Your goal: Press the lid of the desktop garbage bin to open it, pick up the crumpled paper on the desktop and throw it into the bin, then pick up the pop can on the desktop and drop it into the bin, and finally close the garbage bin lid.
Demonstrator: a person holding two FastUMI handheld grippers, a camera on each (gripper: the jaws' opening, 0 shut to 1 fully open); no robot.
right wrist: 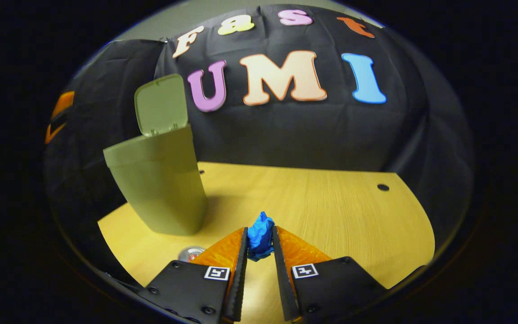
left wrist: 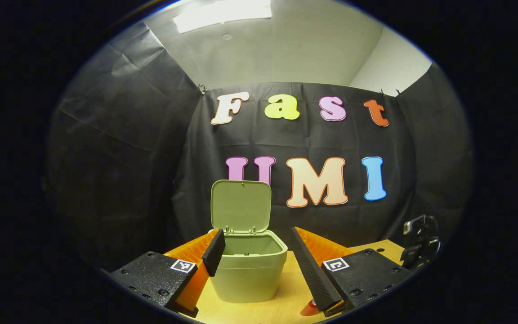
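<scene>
The green bin [left wrist: 247,270] stands on the wooden table with its lid [left wrist: 241,206] swung up and the inside showing bare. My left gripper [left wrist: 256,234] hovers open just in front of it, one finger on each side of the rim and nothing between them. In the right gripper view the bin [right wrist: 160,180] is to the left, its lid [right wrist: 160,105] upright. My right gripper [right wrist: 259,229] is shut on the blue crumpled paper [right wrist: 260,238], which sticks out past the fingertips. The pop can [right wrist: 190,253] sits by the bin's base, half hidden behind a finger.
The wooden table [right wrist: 331,207] stretches bare to the right, with a small round hole [right wrist: 382,187] near its far edge. The other gripper [left wrist: 421,243] shows dark at the right edge of the left gripper view. A red bit [left wrist: 308,308] peeks from under a finger.
</scene>
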